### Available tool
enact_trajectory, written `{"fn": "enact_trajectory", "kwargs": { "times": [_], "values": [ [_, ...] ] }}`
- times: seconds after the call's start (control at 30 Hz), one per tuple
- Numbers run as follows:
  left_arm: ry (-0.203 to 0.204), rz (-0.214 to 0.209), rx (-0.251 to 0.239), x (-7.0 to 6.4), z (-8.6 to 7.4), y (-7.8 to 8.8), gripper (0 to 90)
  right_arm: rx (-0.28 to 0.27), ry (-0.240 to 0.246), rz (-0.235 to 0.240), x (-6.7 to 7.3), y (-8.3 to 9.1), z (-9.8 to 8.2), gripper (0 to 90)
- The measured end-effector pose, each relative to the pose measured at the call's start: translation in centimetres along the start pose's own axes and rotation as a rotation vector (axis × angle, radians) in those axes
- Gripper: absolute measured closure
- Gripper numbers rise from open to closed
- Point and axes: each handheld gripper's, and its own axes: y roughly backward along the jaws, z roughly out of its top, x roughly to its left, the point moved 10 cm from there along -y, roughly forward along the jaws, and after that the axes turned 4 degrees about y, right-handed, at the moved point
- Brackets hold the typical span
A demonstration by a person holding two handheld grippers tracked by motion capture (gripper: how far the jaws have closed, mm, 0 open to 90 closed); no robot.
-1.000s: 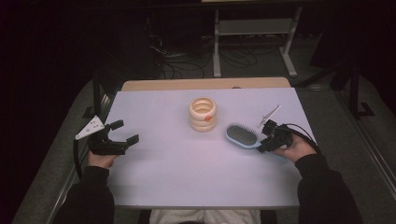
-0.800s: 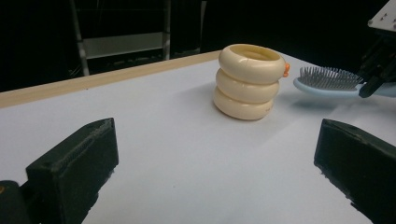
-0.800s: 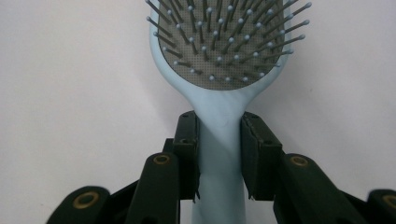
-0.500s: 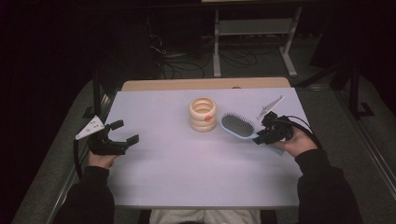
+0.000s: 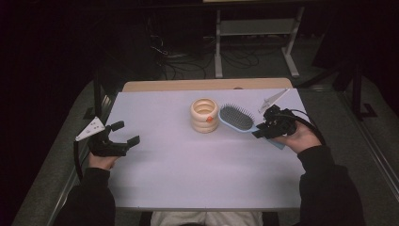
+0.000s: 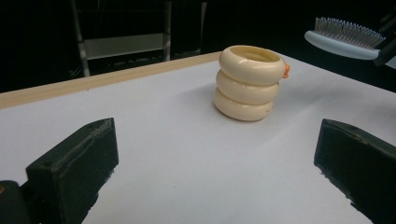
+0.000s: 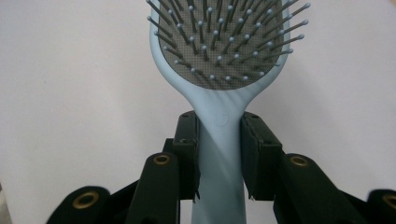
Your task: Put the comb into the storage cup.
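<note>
The right gripper (image 7: 219, 154) clamps the pale-blue plastic paddle hairbrush (image 7: 219, 60) by its handle at centre frame; the left gripper (image 5: 123, 134), lower left, stands wide apart, holding nothing.

Bright tabletop, dark surroundings, soft shadows

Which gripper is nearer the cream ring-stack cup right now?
Right. The right gripper, shut on the hairbrush handle, is just right of the cup; the brush head nearly reaches it. The left gripper sits open, far off at the table's left edge.
</note>
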Motion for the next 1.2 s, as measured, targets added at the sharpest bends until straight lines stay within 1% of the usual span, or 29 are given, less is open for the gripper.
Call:
{"fn": "enact_trajectory", "kwargs": {
  "times": [0.03,0.17,0.23,0.37,0.43,0.5,0.73,0.97,1.13,1.2],
  "values": [
    [0.002,0.000,0.000,0.0,0.0,0.0,0.0,-0.008,0.005,-0.002,0.0,0.4,0.3,68.4],
    [0.001,0.001,0.003,0.0,0.0,0.0,0.0,-0.023,0.015,-0.003,0.1,0.8,0.9,68.4],
    [0.000,0.000,0.002,0.0,0.0,0.0,0.0,-0.032,0.020,-0.014,0.1,1.0,1.2,68.4],
    [0.003,0.000,0.001,0.0,0.0,0.0,0.0,-0.054,0.029,-0.020,0.1,1.5,2.1,68.4],
    [0.003,0.000,0.001,0.0,0.0,0.0,0.0,-0.057,0.031,-0.027,0.1,1.7,2.4,68.4],
    [0.002,-0.001,0.001,0.0,0.0,0.0,0.0,-0.072,0.041,-0.033,0.1,2.1,3.0,68.4],
    [0.001,-0.002,-0.005,0.0,0.1,0.0,0.0,-0.088,0.051,-0.032,0.3,2.2,4.0,68.4],
    [-0.001,-0.002,-0.003,0.0,0.1,-0.1,0.0,-0.108,0.073,-0.038,0.5,2.5,5.7,68.4],
    [-0.004,-0.004,0.001,0.0,0.0,-0.1,0.0,-0.142,0.088,-0.041,0.7,2.8,7.0,68.4],
    [0.000,-0.003,0.000,0.0,0.0,-0.2,0.0,-0.146,0.088,-0.041,0.7,2.8,7.1,68.4]
  ]
}}
